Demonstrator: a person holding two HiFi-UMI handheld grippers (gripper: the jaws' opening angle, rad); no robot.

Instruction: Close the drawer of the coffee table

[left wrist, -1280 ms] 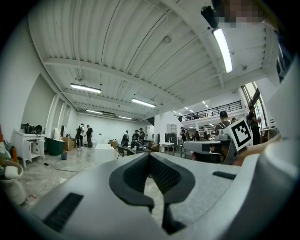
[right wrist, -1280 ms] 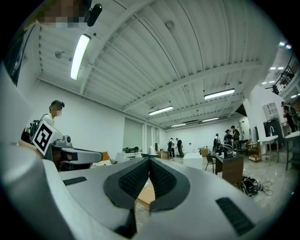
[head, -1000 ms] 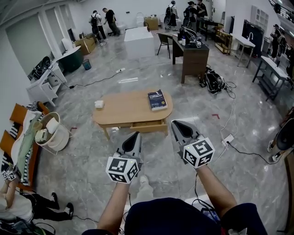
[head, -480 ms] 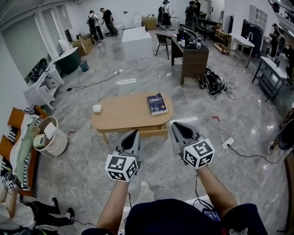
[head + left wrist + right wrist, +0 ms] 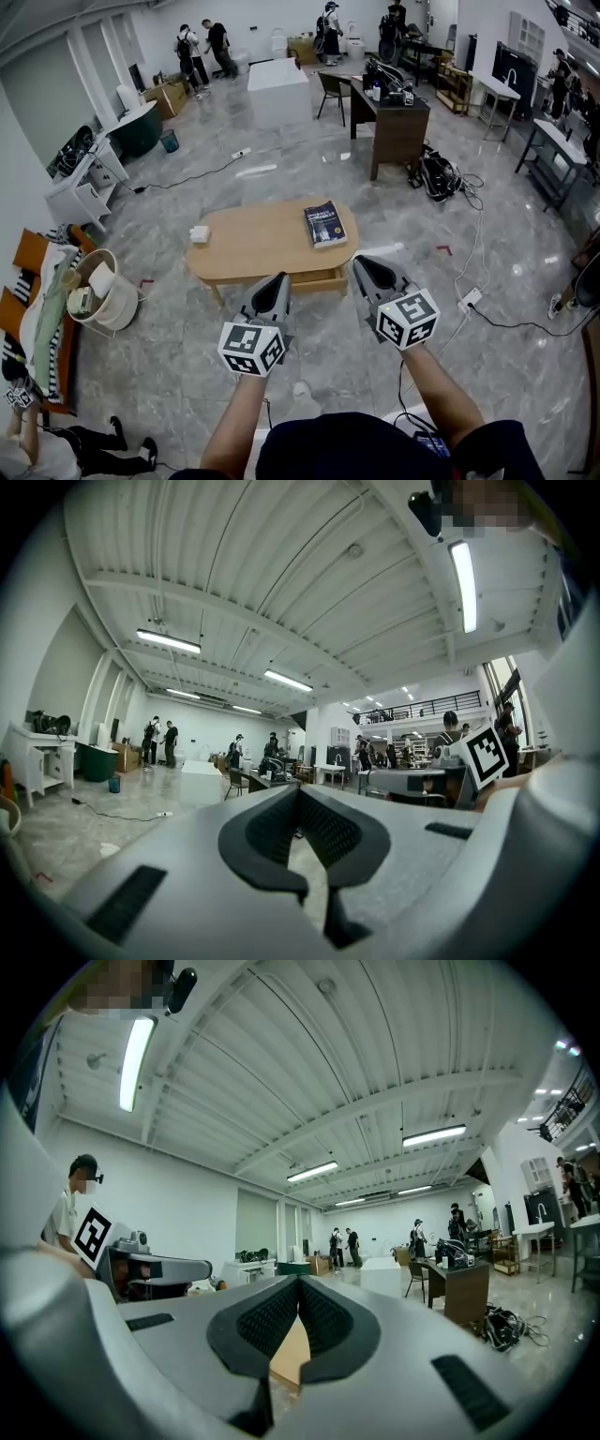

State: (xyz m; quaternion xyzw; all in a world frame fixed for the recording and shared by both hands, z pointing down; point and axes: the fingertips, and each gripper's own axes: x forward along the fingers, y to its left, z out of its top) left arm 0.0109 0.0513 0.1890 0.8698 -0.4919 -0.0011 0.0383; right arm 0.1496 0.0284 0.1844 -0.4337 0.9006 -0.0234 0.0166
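Observation:
The oval wooden coffee table stands on the grey floor ahead of me. Its drawer sticks out a little from the near side, between my two grippers. A dark blue book and a small white box lie on the top. My left gripper is held in the air just short of the table's near edge, shut and empty. My right gripper hovers beside the drawer's right end, also shut and empty. In the right gripper view the table's wood shows between the closed jaws.
A round basket and a chair draped with clothes stand at the left. A power strip with cables lies on the floor at the right. A dark desk and a white block stand behind the table. Several people are at the far wall.
The table sits a little lower in the head view, and both grippers are nearer to its near edge. Neither gripper has opened.

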